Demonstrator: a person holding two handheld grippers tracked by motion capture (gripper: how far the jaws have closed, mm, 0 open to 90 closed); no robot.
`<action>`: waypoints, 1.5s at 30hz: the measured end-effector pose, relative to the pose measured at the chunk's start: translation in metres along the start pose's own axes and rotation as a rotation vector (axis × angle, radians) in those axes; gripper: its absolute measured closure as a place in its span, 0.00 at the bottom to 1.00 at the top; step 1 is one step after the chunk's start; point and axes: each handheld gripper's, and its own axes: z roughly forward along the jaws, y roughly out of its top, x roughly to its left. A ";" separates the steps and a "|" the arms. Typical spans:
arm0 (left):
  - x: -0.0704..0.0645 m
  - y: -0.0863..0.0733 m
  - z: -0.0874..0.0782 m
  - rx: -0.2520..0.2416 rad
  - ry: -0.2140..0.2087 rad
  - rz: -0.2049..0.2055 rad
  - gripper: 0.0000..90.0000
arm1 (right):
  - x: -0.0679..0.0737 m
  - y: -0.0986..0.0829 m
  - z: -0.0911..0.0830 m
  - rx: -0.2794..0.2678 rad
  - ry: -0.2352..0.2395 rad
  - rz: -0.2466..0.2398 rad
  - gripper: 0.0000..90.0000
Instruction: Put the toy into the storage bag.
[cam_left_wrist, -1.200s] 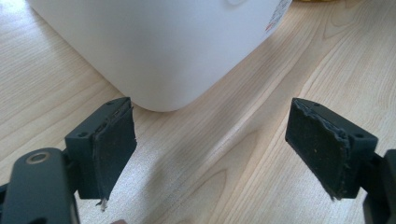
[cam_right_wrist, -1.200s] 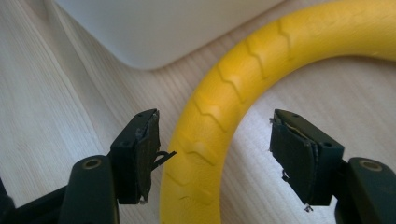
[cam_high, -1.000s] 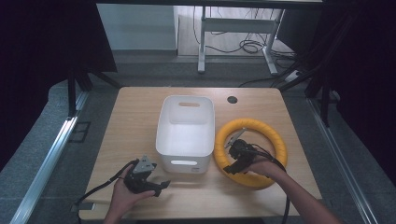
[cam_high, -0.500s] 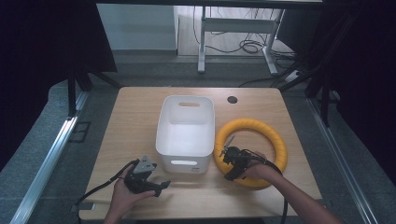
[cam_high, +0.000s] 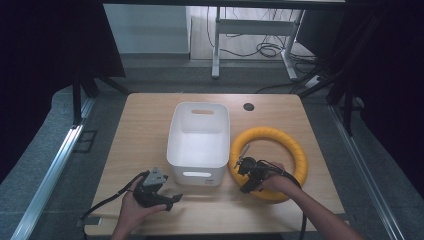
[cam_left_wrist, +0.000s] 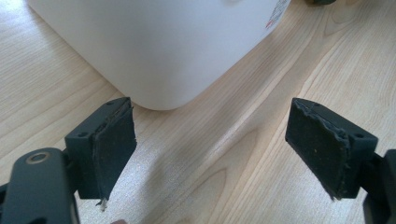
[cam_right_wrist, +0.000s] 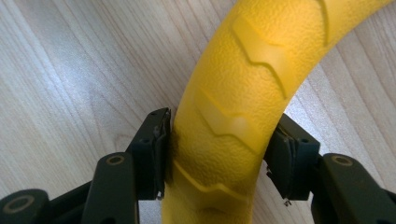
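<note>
A yellow ribbed ring lies flat on the wooden table to the right of a white plastic bin. My right gripper sits at the ring's near-left part. In the right gripper view its jaws press both sides of the ring, so the right gripper is shut on it. My left gripper rests low by the table's front edge, just in front of the bin's near-left corner. In the left gripper view the left gripper is wide open with bare wood between the pads, and the bin's rounded corner is just ahead.
The bin has handle slots and looks empty inside. A round black cable hole is in the table behind the ring. Metal rails run along the floor on both sides, and a desk frame with cables stands beyond the table.
My right gripper has shifted a little left and nearer along the ring and now clamps its near-left part. The left gripper and bin have stayed still.
</note>
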 end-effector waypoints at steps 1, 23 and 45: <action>0.000 0.000 0.000 0.001 0.001 0.001 0.18 | -0.001 -0.001 0.000 -0.012 0.012 0.010 0.51; 0.000 0.000 0.001 0.002 0.001 0.002 0.18 | -0.035 -0.035 -0.064 -0.379 0.198 0.161 0.53; 0.000 0.000 0.000 -0.003 0.001 0.001 0.18 | -0.061 -0.077 -0.115 -0.733 0.205 0.270 0.54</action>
